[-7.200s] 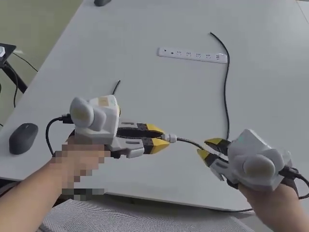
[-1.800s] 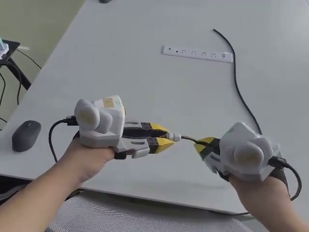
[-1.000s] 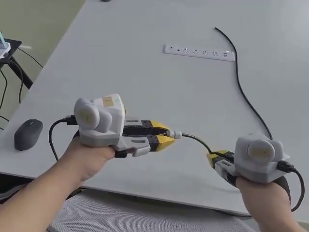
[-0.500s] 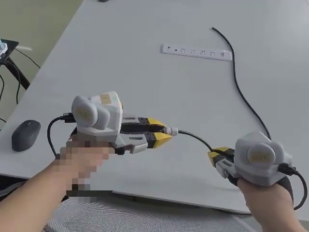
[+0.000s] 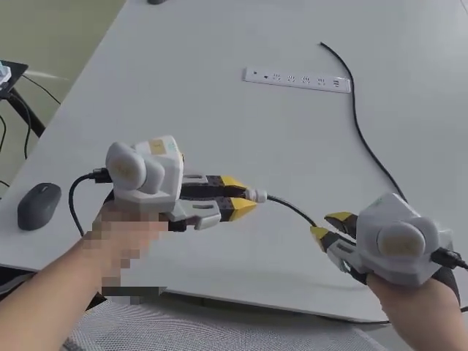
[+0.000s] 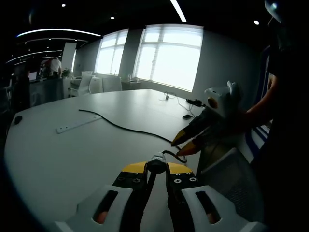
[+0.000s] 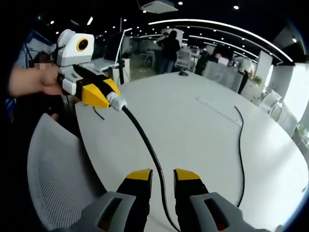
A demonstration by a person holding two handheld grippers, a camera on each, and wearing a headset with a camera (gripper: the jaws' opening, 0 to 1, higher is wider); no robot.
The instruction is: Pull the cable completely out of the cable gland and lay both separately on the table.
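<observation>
My left gripper [image 5: 244, 202] is held above the table's near edge, shut on the small pale cable gland [image 5: 256, 196], which pokes out past its yellow tips. A black cable [image 5: 292, 210] runs from the gland down and right to my right gripper [image 5: 330, 226]. That gripper is open, and the cable passes loosely between its jaws. In the right gripper view the cable [image 7: 145, 140] leads from the gland [image 7: 117, 102] in the left gripper [image 7: 101, 94] down between my right gripper [image 7: 162, 175]. In the left gripper view the gland [image 6: 156, 159] sits between the shut jaws.
A white power strip [image 5: 296, 79] lies far back on the grey table [image 5: 183, 95]. A long black cord [image 5: 362, 135] trails across the table toward the right gripper. A dark mouse [image 5: 38, 205] rests near the left edge. A mesh chair [image 7: 53, 179] stands below the near edge.
The right gripper drew away to the right, and more cable showed between it and the gland. It has now opened its jaws off the cable. The left gripper kept hold of the gland.
</observation>
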